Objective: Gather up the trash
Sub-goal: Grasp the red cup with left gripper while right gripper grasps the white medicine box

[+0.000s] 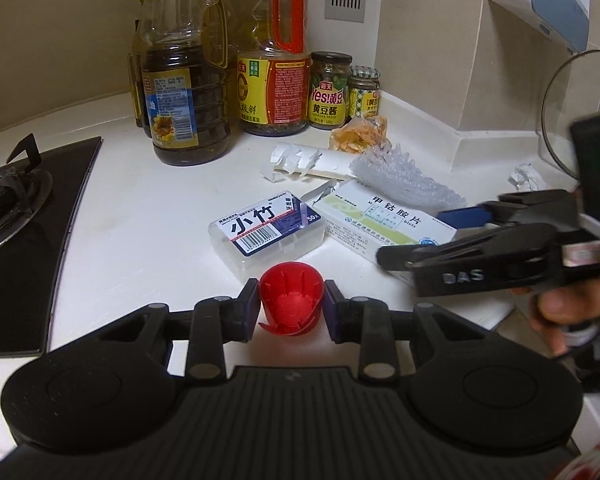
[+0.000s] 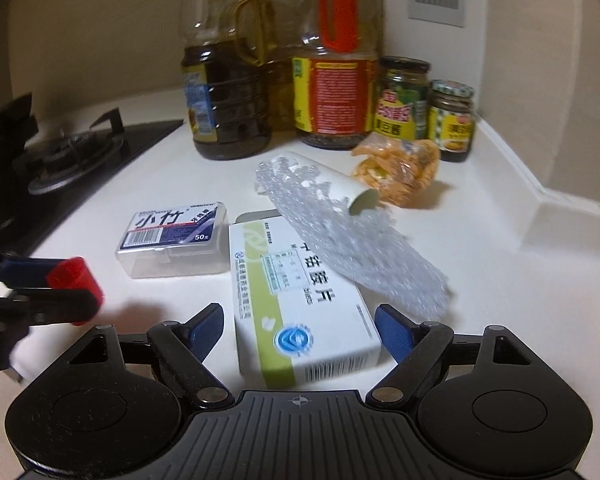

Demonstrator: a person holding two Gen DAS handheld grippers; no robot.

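Note:
My left gripper [image 1: 291, 304] is shut on a red bottle cap [image 1: 291, 300], held just above the white counter; it shows at the left of the right wrist view [image 2: 74, 280]. My right gripper [image 2: 299, 330] is open, its blue pads on either side of the near end of a white and green medicine box [image 2: 300, 300], not gripping it. The box also shows in the left wrist view [image 1: 384, 224], with the right gripper [image 1: 412, 236] over it. Bubble wrap [image 2: 340, 236], a torn white paper tube [image 2: 340, 184], an orange snack bag [image 2: 400, 172] and a clear toothpick box [image 2: 176, 236] lie beyond.
Oil bottles [image 1: 184, 92] and sauce jars [image 1: 330, 88] stand at the back against the wall. A black gas hob [image 1: 20, 216] is on the left. A crumpled white paper [image 1: 524, 176] and a glass lid [image 1: 572, 108] are at the right. The counter edge runs at the right.

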